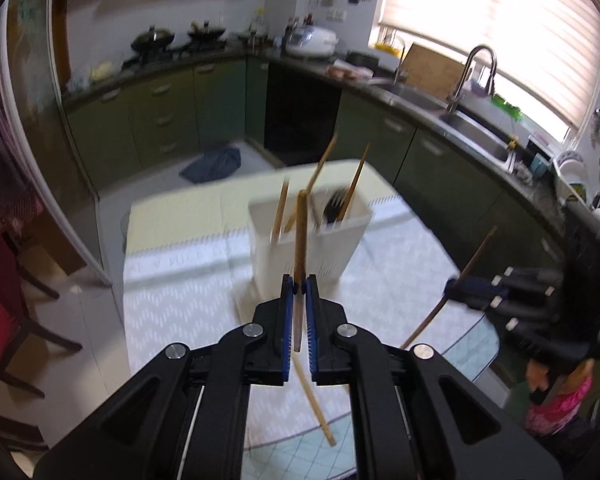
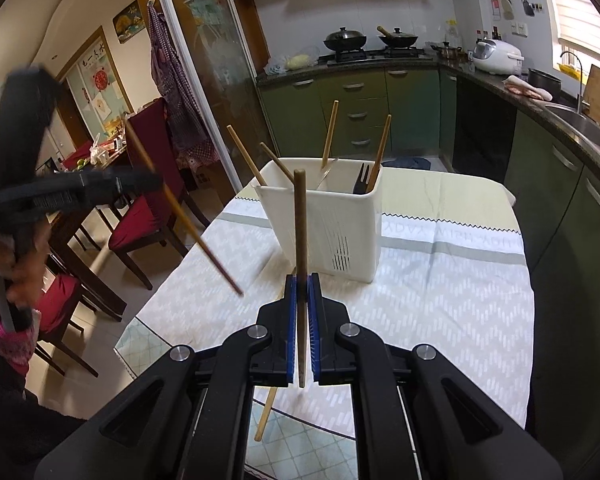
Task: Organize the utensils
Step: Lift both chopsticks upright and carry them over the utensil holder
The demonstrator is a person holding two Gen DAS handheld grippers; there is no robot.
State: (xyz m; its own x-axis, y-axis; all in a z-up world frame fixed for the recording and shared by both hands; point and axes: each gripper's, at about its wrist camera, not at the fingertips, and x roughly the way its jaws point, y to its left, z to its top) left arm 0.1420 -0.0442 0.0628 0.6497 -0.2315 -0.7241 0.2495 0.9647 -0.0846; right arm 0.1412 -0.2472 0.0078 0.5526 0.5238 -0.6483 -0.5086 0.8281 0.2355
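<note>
A white utensil holder [image 1: 310, 240] [image 2: 332, 224] stands on the table, with several wooden chopsticks and a black fork [image 2: 361, 179] in it. My left gripper [image 1: 300, 286] is shut on a wooden chopstick [image 1: 301, 232], held upright in front of the holder. My right gripper [image 2: 302, 284] is shut on a darker brown chopstick [image 2: 300, 224], also upright before the holder. In the left wrist view the right gripper [image 1: 472, 286] shows at the right with its chopstick [image 1: 452, 288]. In the right wrist view the left gripper [image 2: 140, 182] shows at the left with its chopstick [image 2: 192, 232]. One more chopstick [image 1: 314, 408] [image 2: 266, 414] lies on the table below.
The table has a patterned cloth [image 2: 440, 280]. Red chairs [image 2: 148, 200] stand at its left side. Green kitchen cabinets [image 2: 360, 112] and a counter with a sink [image 1: 472, 136] run behind and to the right.
</note>
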